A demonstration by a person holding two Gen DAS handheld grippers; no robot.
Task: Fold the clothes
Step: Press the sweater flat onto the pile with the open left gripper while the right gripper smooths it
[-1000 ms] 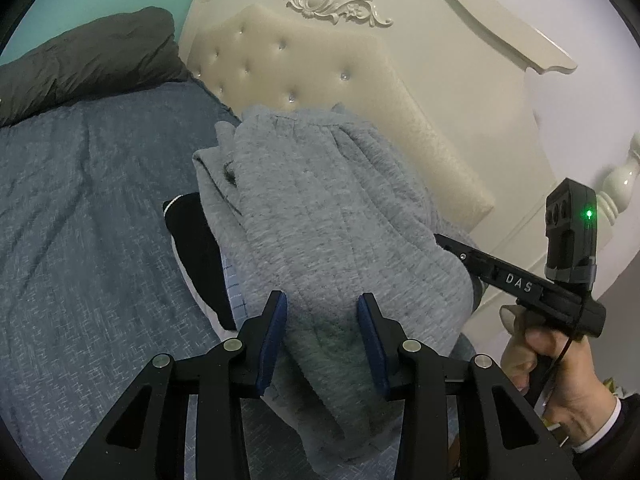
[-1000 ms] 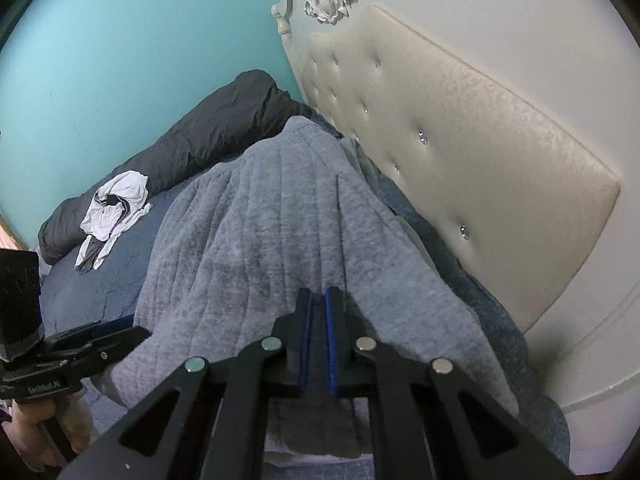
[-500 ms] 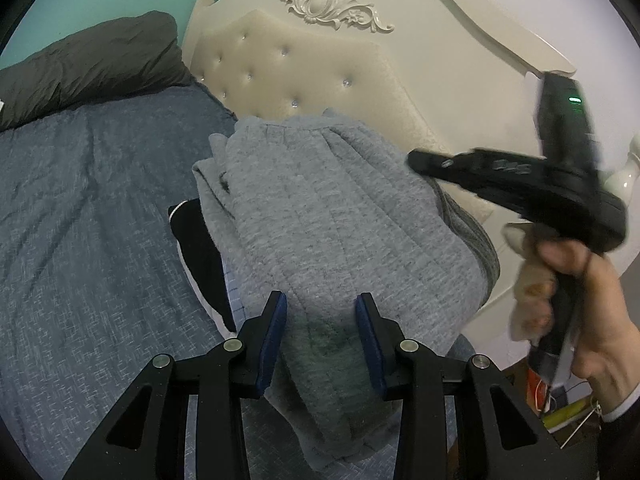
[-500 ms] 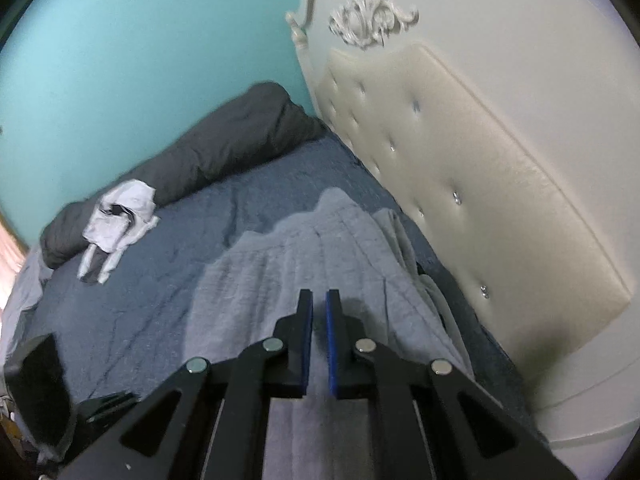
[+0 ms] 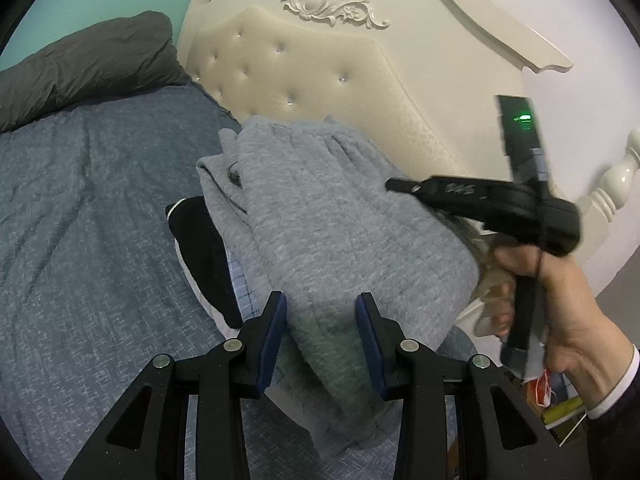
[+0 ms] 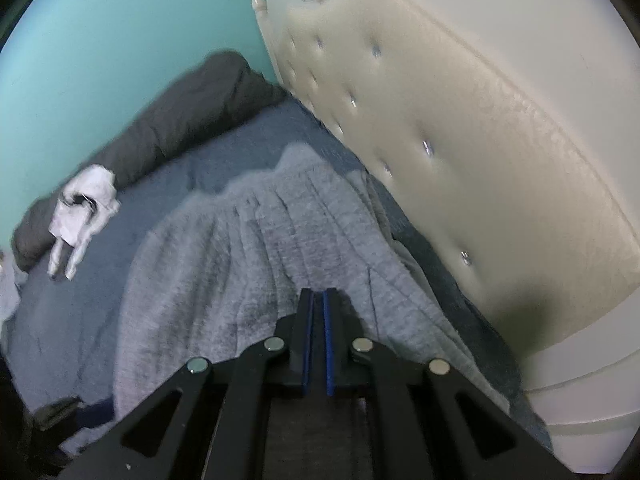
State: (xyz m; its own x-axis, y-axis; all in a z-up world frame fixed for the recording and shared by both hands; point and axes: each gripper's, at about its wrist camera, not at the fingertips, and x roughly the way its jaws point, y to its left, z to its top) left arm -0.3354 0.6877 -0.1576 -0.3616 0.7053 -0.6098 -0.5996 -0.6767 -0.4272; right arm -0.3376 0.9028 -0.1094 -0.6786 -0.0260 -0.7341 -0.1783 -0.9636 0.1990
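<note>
A folded grey quilted garment [image 5: 340,232] lies on top of a small stack beside the headboard, and it fills the lower middle of the right wrist view [image 6: 248,264]. My left gripper [image 5: 322,320] is shut on the garment's near folded end, a blue pad pressing on each side. My right gripper [image 5: 390,185], held in a person's hand [image 5: 560,300], hovers over the garment's right edge. In its own view the right gripper [image 6: 319,300] is shut with nothing between the pads, just above the cloth.
A black garment [image 5: 200,248] and a pale checked piece stick out under the grey one. The blue-grey bedspread [image 5: 80,220] stretches left. A dark rolled quilt [image 5: 88,64] lies along the teal wall with a white garment [image 6: 84,208] on it. The cream tufted headboard [image 5: 300,72] stands close on the right.
The right gripper has lifted off the grey garment's right side and drawn back above it, still shut. The left gripper and the garment have stayed where they were.
</note>
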